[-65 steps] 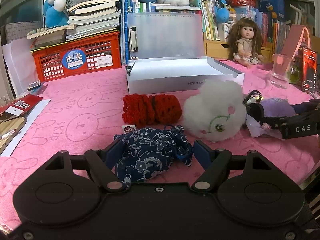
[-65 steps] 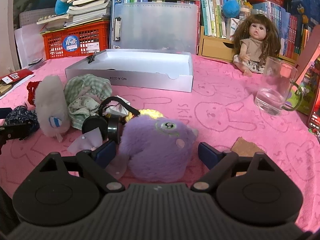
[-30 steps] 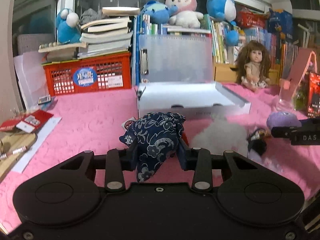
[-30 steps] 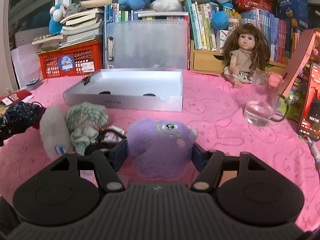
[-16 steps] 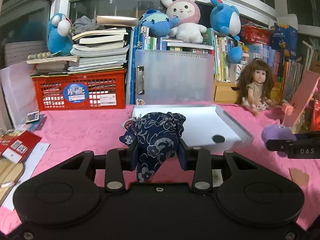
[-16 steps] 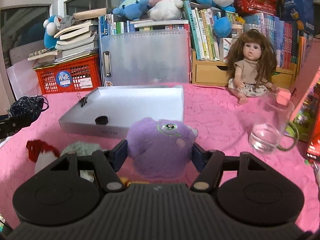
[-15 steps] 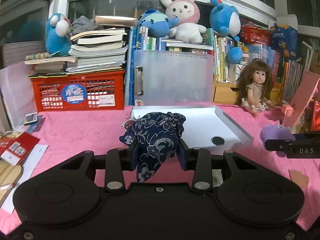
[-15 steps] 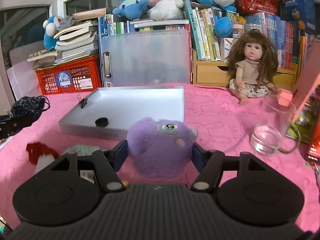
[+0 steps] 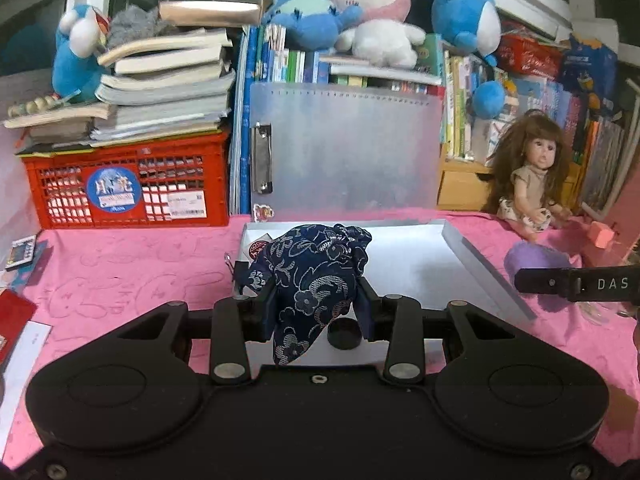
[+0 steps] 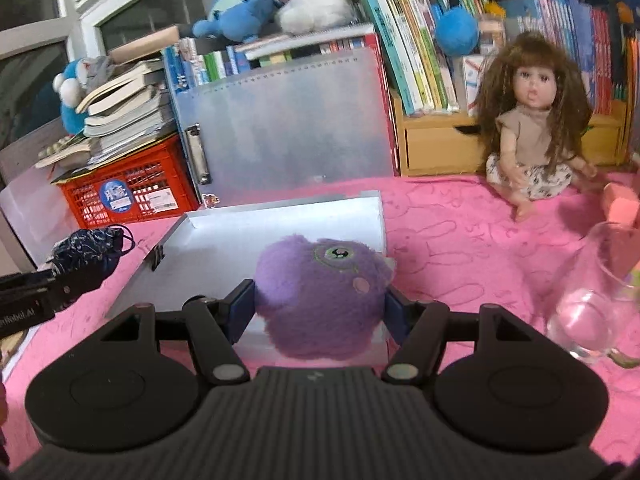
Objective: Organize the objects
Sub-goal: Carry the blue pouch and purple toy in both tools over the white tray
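My left gripper (image 9: 318,304) is shut on a navy floral cloth pouch (image 9: 314,270) and holds it in the air over the near left part of the open white box (image 9: 416,264). A small black round cap (image 9: 344,333) lies in the box just below the pouch. My right gripper (image 10: 320,308) is shut on a purple plush monster (image 10: 320,296) and holds it above the near edge of the same box (image 10: 280,236). The pouch also shows in the right wrist view (image 10: 90,250), and the purple plush shows in the left wrist view (image 9: 532,258).
A glass mug (image 10: 588,300) stands close to the right of my right gripper. A doll (image 10: 532,128) sits at the back right. A red crate (image 9: 124,192) with stacked books and a translucent file box (image 9: 348,152) stand behind the white box. A pink cloth (image 9: 120,264) covers the table.
Both grippers have moved forward and now hang over the white box with their loads still held. The items left on the cloth have dropped out of sight.
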Demonstrator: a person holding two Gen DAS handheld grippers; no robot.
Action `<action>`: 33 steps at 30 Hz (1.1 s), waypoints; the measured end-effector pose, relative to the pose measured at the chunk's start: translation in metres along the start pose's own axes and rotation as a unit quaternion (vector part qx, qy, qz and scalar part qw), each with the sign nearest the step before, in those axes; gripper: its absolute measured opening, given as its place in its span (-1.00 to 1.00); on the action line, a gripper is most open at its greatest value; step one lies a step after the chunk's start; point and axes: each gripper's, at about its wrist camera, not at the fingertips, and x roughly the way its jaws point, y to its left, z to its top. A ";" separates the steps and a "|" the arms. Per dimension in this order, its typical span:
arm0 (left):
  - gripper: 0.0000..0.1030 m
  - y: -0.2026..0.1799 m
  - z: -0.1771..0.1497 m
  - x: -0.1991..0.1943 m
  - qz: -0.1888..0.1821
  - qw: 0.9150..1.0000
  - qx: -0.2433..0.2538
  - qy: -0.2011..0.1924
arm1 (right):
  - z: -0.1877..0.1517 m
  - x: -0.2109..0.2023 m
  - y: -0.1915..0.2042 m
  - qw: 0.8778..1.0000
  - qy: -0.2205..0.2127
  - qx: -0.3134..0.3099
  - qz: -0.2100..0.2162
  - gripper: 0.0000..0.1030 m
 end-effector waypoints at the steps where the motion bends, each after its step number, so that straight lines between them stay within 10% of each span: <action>1: -0.29 0.000 0.001 0.008 0.000 1.000 -0.004 0.006 | 0.002 0.006 -0.002 1.000 0.005 0.008 0.002 0.33; 33: -0.29 -0.005 -0.021 0.104 0.015 0.995 0.001 0.098 | 0.000 0.097 -0.006 0.996 0.073 0.038 -0.018 0.33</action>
